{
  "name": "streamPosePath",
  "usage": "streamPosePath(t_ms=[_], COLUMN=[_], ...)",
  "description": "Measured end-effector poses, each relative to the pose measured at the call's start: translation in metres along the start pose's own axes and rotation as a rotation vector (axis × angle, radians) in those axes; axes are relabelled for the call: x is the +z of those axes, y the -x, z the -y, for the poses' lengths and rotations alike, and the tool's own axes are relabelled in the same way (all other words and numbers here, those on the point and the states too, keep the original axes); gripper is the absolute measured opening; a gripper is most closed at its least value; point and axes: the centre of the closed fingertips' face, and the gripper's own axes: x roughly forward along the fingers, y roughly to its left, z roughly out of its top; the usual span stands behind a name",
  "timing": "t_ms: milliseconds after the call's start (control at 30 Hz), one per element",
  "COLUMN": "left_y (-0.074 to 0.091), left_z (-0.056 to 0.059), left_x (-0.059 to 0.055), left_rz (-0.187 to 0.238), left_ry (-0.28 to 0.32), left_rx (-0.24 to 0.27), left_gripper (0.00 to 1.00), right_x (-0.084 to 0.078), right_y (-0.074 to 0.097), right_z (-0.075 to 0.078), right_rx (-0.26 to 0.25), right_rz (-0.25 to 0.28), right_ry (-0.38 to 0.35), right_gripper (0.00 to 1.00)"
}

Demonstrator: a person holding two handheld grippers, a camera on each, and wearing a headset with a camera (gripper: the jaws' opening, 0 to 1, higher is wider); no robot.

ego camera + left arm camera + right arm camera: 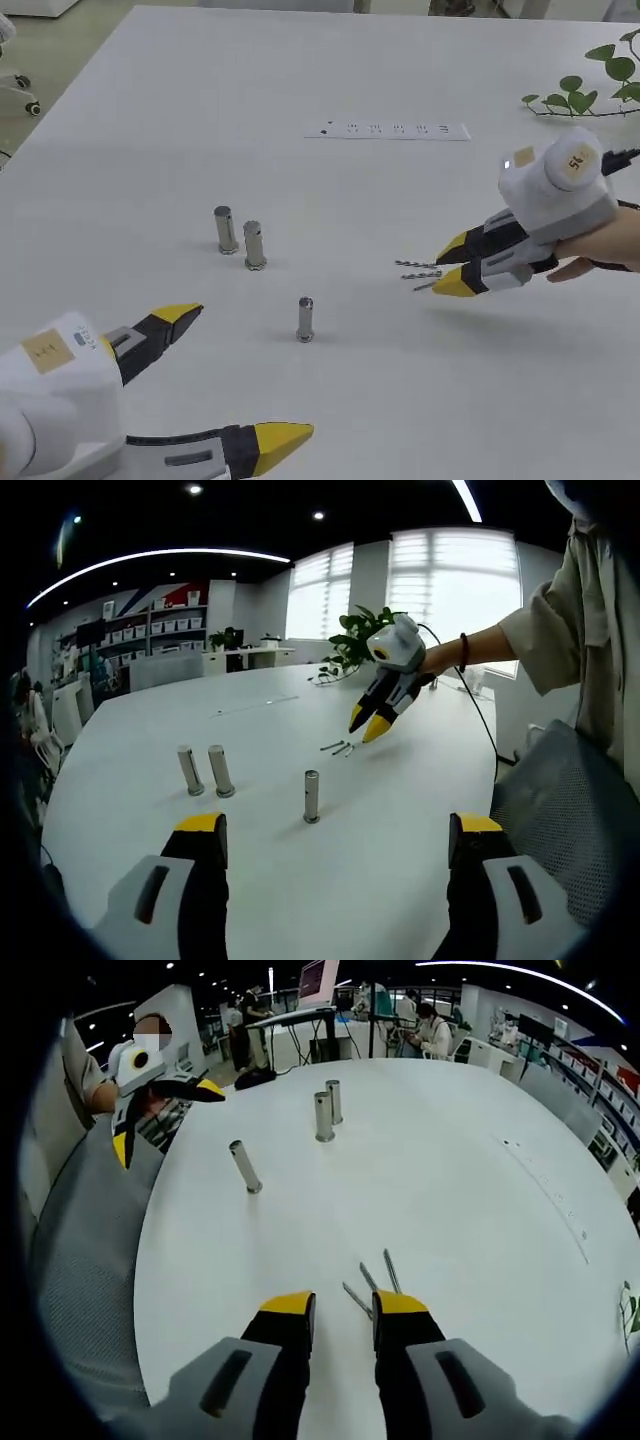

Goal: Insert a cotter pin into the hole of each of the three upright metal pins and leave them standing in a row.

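White table (400, 60), open-plan office, plant (600, 80) at the far edge. Three metal pins (254, 244) stand upright: two close together, the third apart and nearer the left gripper (240, 375). Cotter pins (418, 274) lie loose just ahead of the right gripper (452, 264) tips. Right jaws narrowly apart, empty; hand (605, 250) holds it low, angled down. Left jaws wide, empty, facing the pins.
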Motion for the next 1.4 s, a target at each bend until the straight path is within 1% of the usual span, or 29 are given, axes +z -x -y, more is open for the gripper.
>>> streamPosePath(t_ms=[100, 333, 400, 433, 667, 800, 900, 933, 1000, 1300, 1400], left_y=[0.000, 0.001, 0.001, 0.001, 0.001, 0.002, 0.002, 0.002, 0.002, 0.003, 0.003], left_z=[-0.001, -0.002, -0.002, -0.002, -0.005, -0.006, -0.007, -0.007, -0.007, -0.007, -0.007], left_x=[0.003, 0.007, 0.007, 0.007, 0.007, 0.008, 0.008, 0.008, 0.007, 0.009, 0.010], left_rz=[0.017, 0.030, 0.030, 0.031, 0.033, 0.043, 0.042, 0.040, 0.037, 0.032, 0.034], left_ry=[0.005, 0.010, 0.009, 0.010, 0.019, 0.025, 0.028, 0.028, 0.028, 0.027, 0.027], left_rx=[0.000, 0.003, 0.005, 0.007, 0.016, 0.019, 0.019, 0.020, 0.019, 0.019, 0.017], left_gripper=[0.91, 0.88, 0.87, 0.87, 0.86, 0.86, 0.85, 0.85, 0.85, 0.85, 0.85], right_x=[-0.005, -0.012, -0.014, -0.017, -0.020, -0.021, -0.025, -0.025, -0.023, -0.024, -0.025], right_y=[-0.004, -0.009, -0.010, -0.010, -0.014, -0.018, -0.019, -0.019, -0.018, -0.015, -0.015], right_z=[0.003, 0.009, 0.011, 0.011, 0.013, 0.015, 0.016, 0.016, 0.016, 0.015, 0.015], right_rx=[0.013, 0.028, 0.030, 0.035, 0.053, 0.061, 0.062, 0.058, 0.062, 0.071, 0.068], right_rz=[-0.029, -0.062, -0.077, -0.092, -0.109, -0.125, -0.155, -0.162, -0.159, -0.214, -0.228], right_ry=[0.013, 0.030, 0.039, 0.048, 0.070, 0.097, 0.126, 0.144, 0.146, 0.241, 0.254], right_gripper=[0.23, 0.19, 0.19, 0.18, 0.16, 0.15, 0.14, 0.14, 0.13, 0.09, 0.07])
